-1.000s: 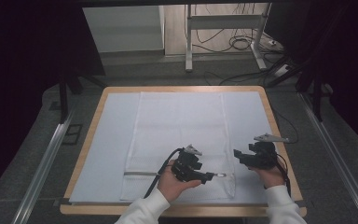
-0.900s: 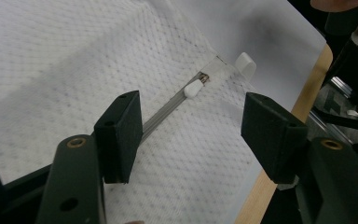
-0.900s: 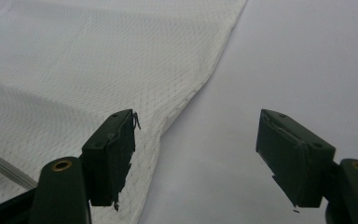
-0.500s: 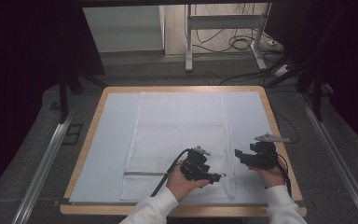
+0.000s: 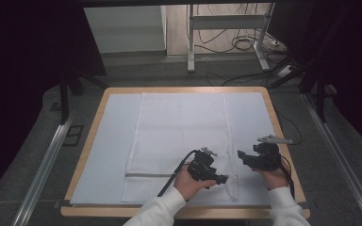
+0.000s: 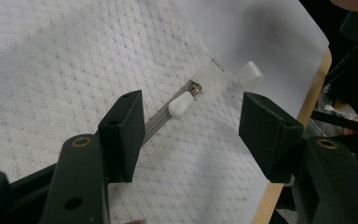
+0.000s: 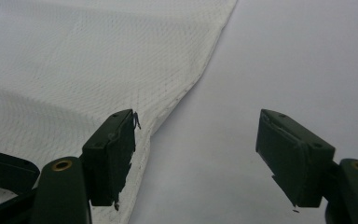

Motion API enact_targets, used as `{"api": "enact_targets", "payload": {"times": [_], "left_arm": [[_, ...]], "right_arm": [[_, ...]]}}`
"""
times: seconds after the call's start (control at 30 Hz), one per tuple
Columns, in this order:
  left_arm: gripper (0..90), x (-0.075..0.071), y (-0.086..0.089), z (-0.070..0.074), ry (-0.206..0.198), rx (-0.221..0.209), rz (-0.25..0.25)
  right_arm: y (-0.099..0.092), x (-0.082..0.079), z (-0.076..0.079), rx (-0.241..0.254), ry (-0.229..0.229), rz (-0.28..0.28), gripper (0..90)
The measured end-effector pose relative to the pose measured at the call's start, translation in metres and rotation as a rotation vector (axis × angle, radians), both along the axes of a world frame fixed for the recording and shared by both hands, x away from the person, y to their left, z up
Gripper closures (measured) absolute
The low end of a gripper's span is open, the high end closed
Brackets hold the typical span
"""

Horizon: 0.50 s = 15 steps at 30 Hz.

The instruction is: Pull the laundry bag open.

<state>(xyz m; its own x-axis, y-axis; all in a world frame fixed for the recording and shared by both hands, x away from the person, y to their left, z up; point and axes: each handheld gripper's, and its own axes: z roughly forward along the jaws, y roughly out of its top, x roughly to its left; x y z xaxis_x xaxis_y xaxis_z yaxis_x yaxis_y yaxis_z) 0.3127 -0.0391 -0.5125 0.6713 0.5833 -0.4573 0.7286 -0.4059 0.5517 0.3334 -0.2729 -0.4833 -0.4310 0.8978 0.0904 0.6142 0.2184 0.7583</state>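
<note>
Wooden bench (image 5: 90, 141) carried a white mesh bag (image 5: 179, 141); left gripper (image 6: 191, 126) gaped over its zipper pull (image 6: 181, 103) near the front edge, right gripper (image 7: 196, 149) released beside it.

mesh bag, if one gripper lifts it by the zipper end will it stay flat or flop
The mesh bag would probably flop: it looks like thin netting and already ripples near its edge. It seems light, so it may slide on the smooth sheet when pushed. The zipper pull looks small and could slip from the wide pads.
</note>
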Motion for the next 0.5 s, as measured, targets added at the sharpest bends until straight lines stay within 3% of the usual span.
{"api": "enact_targets", "payload": {"times": [0.5], "left_arm": [[42.4,-0.0007,-0.0096,-0.0039,0.021,0.005,-0.019]], "right_arm": [[-0.0009,0.0,-0.0003,-0.006,0.002,-0.01,27.8]]}}
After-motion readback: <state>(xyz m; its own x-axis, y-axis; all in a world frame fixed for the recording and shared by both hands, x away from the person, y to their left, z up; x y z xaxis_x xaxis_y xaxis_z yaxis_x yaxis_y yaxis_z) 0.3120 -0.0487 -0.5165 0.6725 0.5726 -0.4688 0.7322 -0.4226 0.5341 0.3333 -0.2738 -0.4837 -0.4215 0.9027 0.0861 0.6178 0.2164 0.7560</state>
